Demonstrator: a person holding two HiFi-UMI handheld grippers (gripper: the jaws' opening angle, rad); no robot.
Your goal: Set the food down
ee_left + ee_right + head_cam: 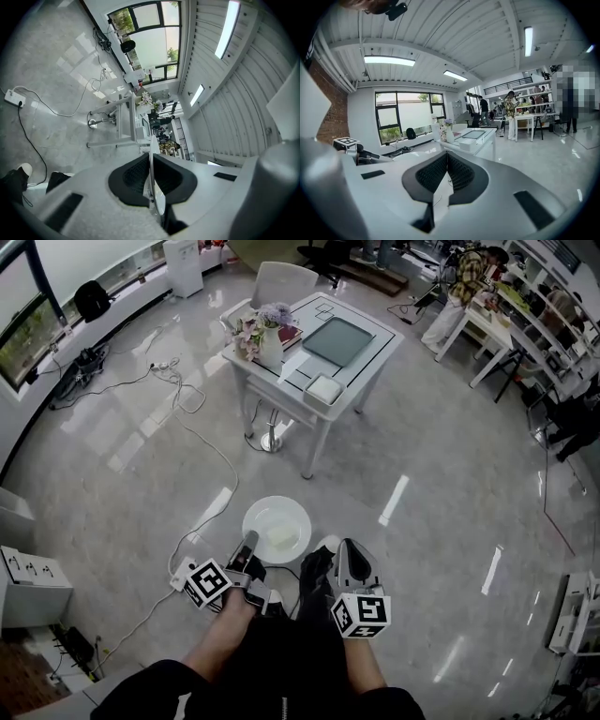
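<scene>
1. Shiny grey floor (450, 521) fills a big bright room with windows on the far left side.
2. Far from the person stands a white table (367, 371). On it are a vase (270, 345) with flowers at the left end and a small white box (324, 390) at the near edge.
3. A long white cord (211, 442) runs over the floor to the left of the table.
4. People (464, 287) are at other white tables at the far right.
5. Near the person, a round white plate (265, 517) is up in the air over the floor, well apart from the table.
6. The food (282, 536), a pale lump, lies on the near right part of the plate.
7. The left gripper (248, 542) has its fingers pressed tight on the near left rim of the plate. In the left gripper view, the thin white rim runs straight between the two black pads.
8. The right gripper (350, 549) is just to the right of the plate and does not touch it. In the right gripper view, its black pads meet at the tips with nothing held between them.
9. Both grippers are side by side, close to the person's knees.
</scene>
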